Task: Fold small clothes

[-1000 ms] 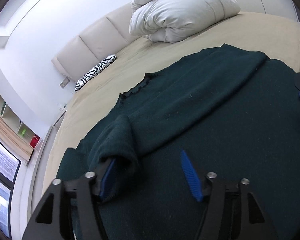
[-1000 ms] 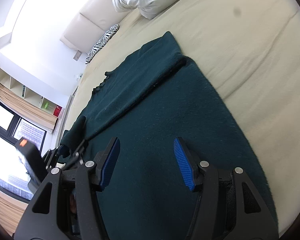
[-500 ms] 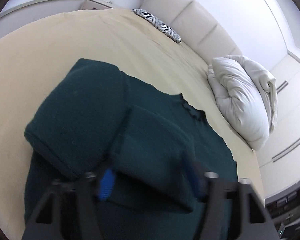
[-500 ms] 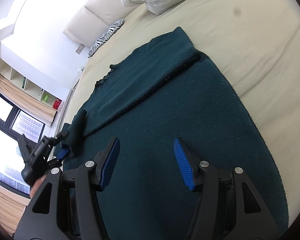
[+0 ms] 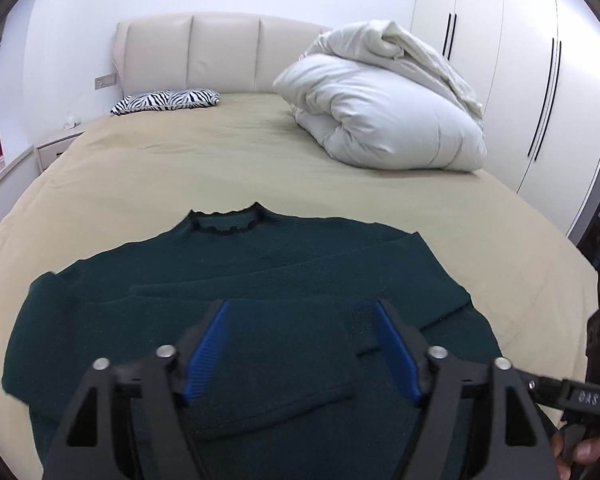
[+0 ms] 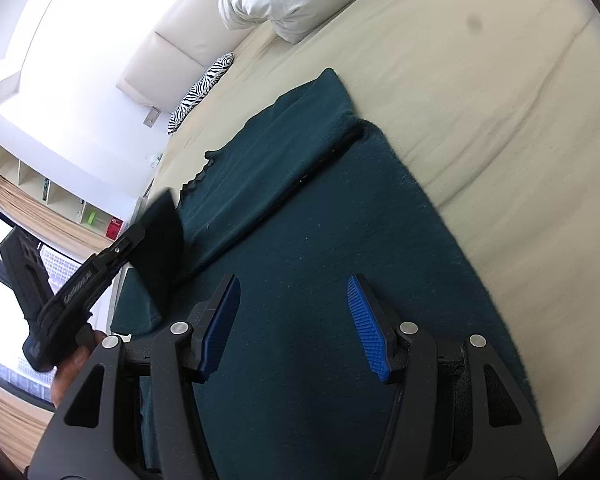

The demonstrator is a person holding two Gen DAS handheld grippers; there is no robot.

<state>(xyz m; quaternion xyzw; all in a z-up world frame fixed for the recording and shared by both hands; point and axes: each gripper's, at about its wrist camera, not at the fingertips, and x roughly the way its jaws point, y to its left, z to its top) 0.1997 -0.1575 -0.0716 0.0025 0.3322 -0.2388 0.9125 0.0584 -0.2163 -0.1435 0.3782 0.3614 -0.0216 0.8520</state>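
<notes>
A dark green knit sweater lies flat on the beige bed, neck toward the headboard. Its right sleeve is folded across the chest. Its left sleeve end lies between the blue pads of my left gripper, whose jaws stand wide apart. In the right wrist view the left gripper's body shows with the sleeve end hanging at its tip above the sweater. My right gripper is open and empty, over the sweater's lower body.
A rolled white duvet lies at the far right of the bed. A zebra-print pillow rests by the padded headboard. White wardrobes stand on the right. Shelves and a window are on the left.
My left gripper has swung round from the sweater's left edge to face the headboard, bringing the left sleeve end in over the chest. My right gripper has barely moved.
</notes>
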